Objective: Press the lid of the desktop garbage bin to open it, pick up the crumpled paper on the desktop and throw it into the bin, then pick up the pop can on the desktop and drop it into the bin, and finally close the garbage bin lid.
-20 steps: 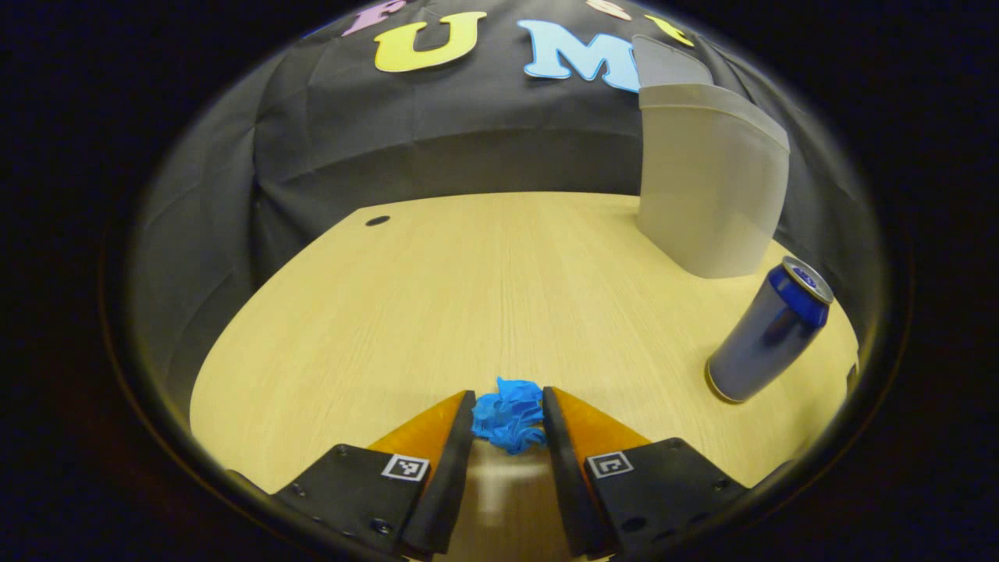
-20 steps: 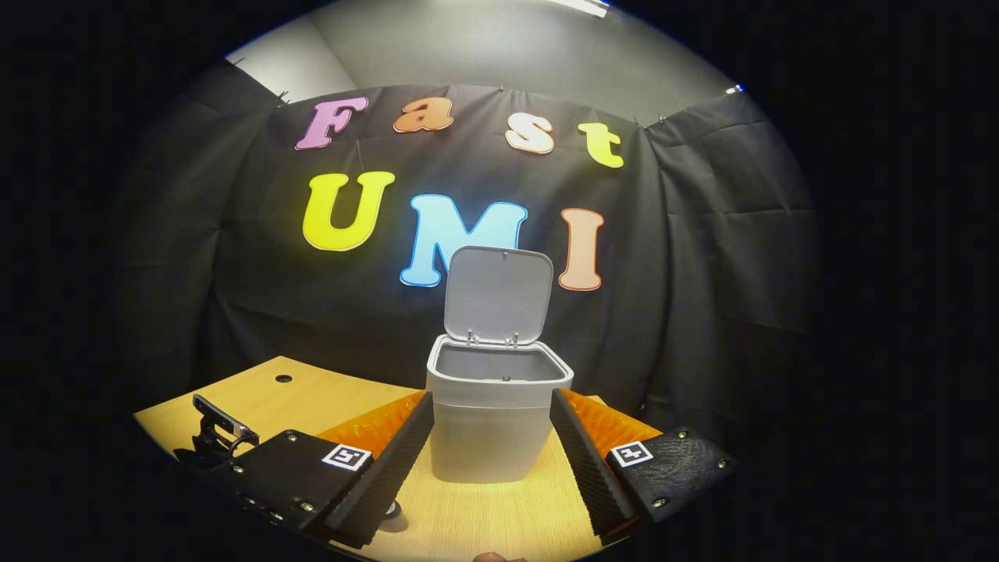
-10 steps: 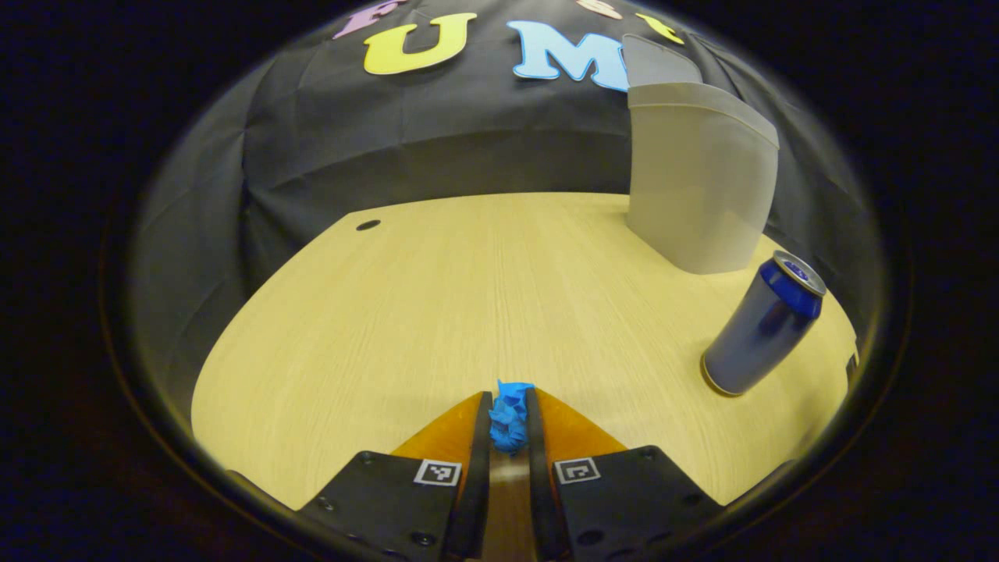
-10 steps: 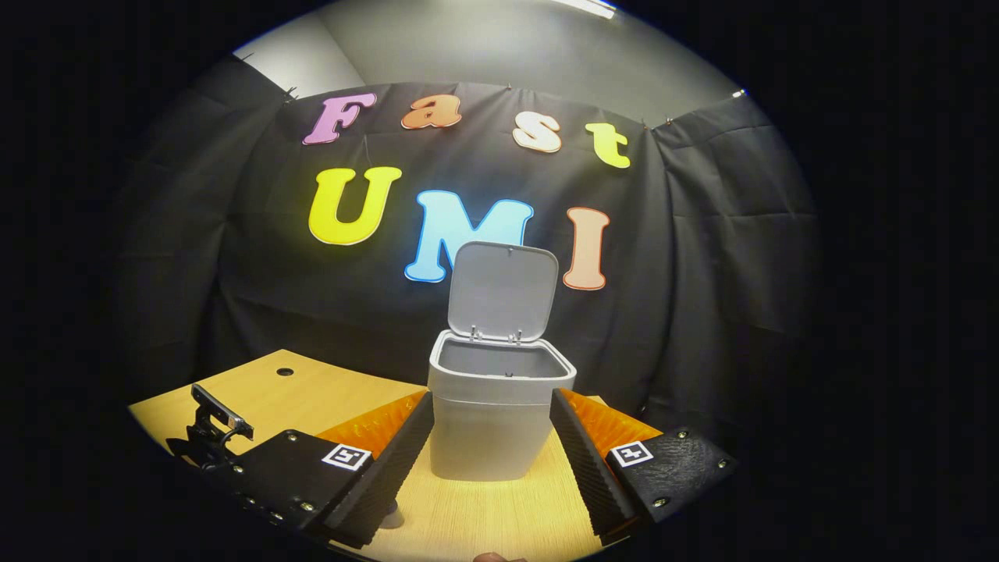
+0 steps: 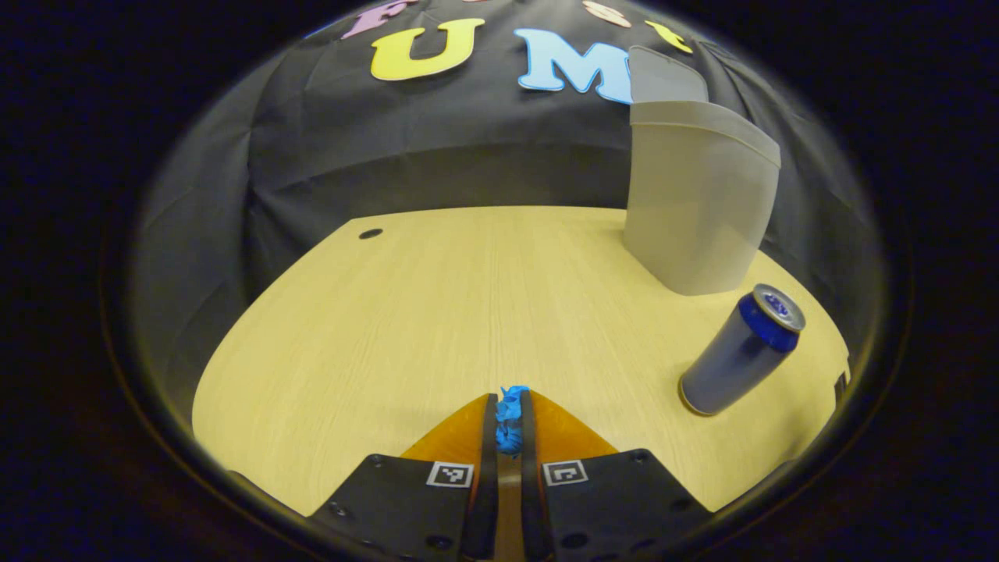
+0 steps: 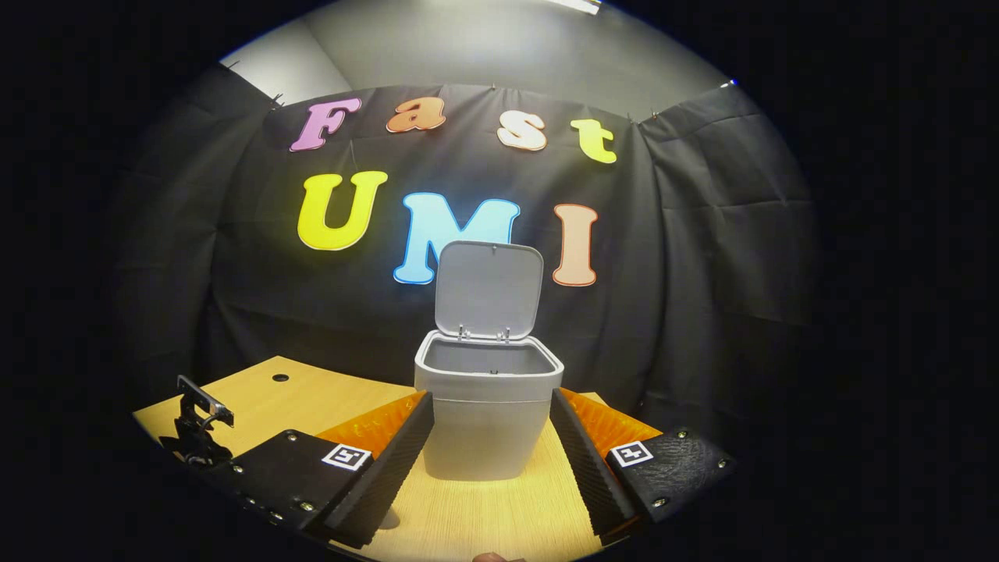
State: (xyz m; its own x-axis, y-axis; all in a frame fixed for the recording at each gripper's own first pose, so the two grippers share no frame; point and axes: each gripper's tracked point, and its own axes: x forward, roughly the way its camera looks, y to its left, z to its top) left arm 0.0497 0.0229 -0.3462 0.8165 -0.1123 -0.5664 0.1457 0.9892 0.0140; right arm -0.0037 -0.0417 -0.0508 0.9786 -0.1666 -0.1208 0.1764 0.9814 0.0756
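In the left gripper view my left gripper (image 5: 507, 421) is shut on the blue crumpled paper (image 5: 510, 414), squeezed thin between both fingers just above the wooden desk (image 5: 437, 312). The blue pop can (image 5: 737, 351) stands upright to the right, with the grey garbage bin (image 5: 695, 203) behind it. In the right gripper view the bin (image 6: 485, 414) stands straight ahead with its lid (image 6: 488, 289) raised upright. My right gripper (image 6: 490, 437) is open, with its fingers on either side of the bin's lower body as seen from here, and it holds nothing.
A small round hole (image 5: 370, 233) marks the desk's far left. The other gripper's rear part (image 6: 197, 421) shows at the left of the right gripper view. The desk's curved front edge lies close below both grippers, and the black cloth wall stands behind.
My left gripper has shut on the blue paper, squeezing it flat. The left view has drifted slightly, so can and bin sit a little lower and further left. The right gripper barely moved.
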